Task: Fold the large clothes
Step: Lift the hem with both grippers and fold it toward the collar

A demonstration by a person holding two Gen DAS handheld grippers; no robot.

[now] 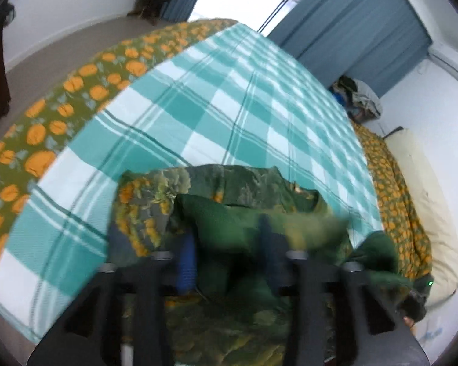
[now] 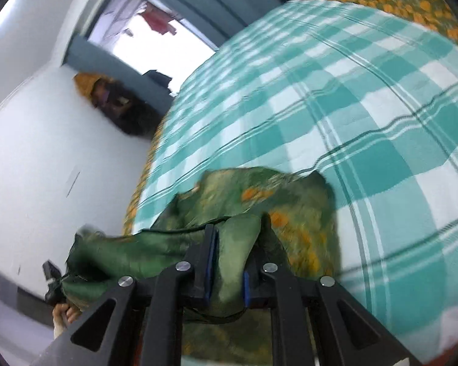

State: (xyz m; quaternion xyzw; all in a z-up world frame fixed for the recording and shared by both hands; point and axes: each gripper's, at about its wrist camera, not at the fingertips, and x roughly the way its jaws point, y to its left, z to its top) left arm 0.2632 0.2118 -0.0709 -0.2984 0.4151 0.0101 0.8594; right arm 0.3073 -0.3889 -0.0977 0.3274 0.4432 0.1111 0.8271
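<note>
On the checked bedspread [image 1: 198, 106], the rumpled green garment [image 1: 229, 189] drapes the parted left gripper [image 1: 229, 262]; right gripper [image 2: 229, 262] pinches it.

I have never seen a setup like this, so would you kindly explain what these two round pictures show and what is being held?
There is no robot: a person holds a pair of tongs in each hand, each with a wide-angle camera looking along its fingers. One picture is from the left tongs, the other from the right tongs. Below is a bed covered by a teal checked sheet over an orange-flowered cover. A green garment is bunched across it. The right tongs pinch a fold of it; the left tongs stand open with cloth between them.
</note>
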